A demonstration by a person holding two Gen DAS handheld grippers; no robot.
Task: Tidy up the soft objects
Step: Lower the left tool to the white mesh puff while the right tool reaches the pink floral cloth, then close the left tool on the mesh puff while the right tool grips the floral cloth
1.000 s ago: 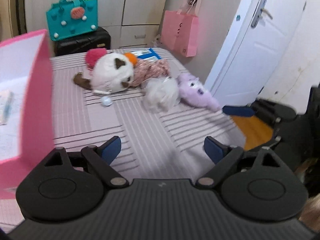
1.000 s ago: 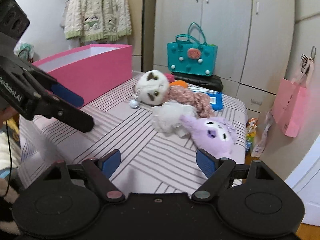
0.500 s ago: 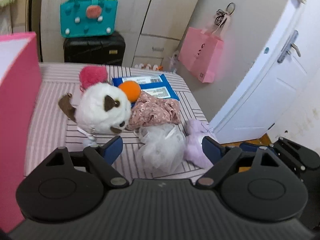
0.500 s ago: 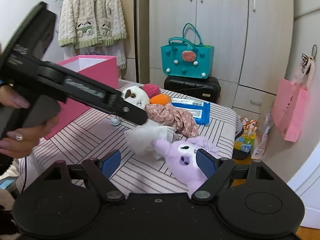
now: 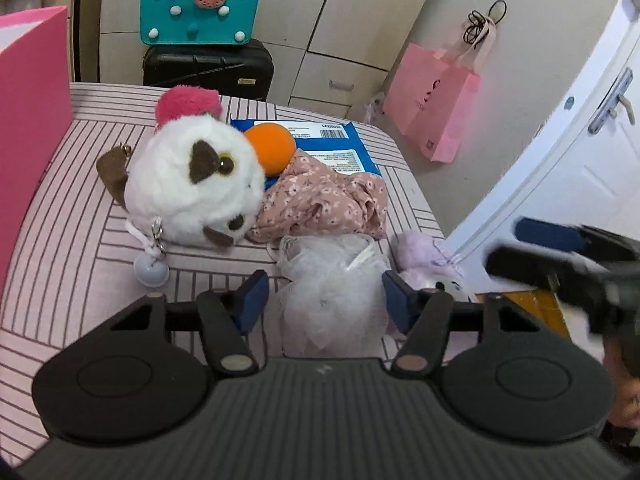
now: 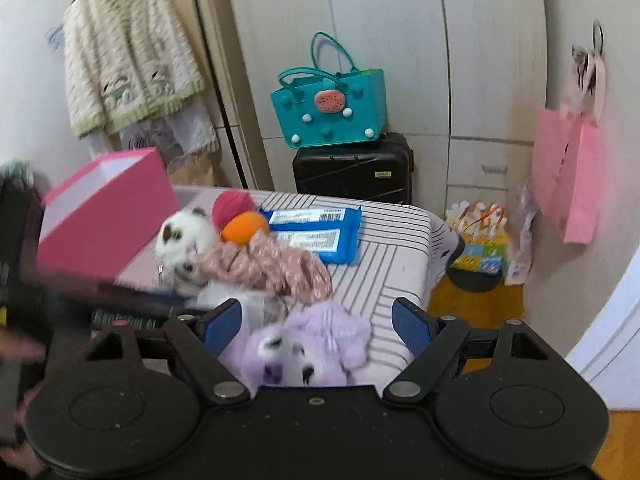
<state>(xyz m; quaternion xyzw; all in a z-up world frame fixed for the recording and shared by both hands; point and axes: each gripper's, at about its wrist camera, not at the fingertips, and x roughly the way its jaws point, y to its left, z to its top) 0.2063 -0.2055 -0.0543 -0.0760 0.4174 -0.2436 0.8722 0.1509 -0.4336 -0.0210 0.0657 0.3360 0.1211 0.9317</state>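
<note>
The left tool (image 5: 324, 296) is closing around the white mesh puff (image 5: 332, 280) on the striped bed (image 5: 80, 248), pads not yet pressing. The right tool (image 6: 316, 326) stands wide over the purple plush (image 6: 304, 348). The pink box's (image 6: 108, 216) contents are hidden; the blue packet's (image 6: 316, 232) label is unreadable.

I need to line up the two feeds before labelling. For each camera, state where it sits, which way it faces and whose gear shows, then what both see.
Left wrist: on the left gripper, angled down at the bed; jaws closing around the white mesh pouf, pads not yet pressing; right gripper blurred at the right edge.
Right wrist: on the right gripper, open over the purple plush, facing the wardrobe; left gripper and a hand at left.
Shared: white cat plush, orange ball, teal bag, pink box.
</note>
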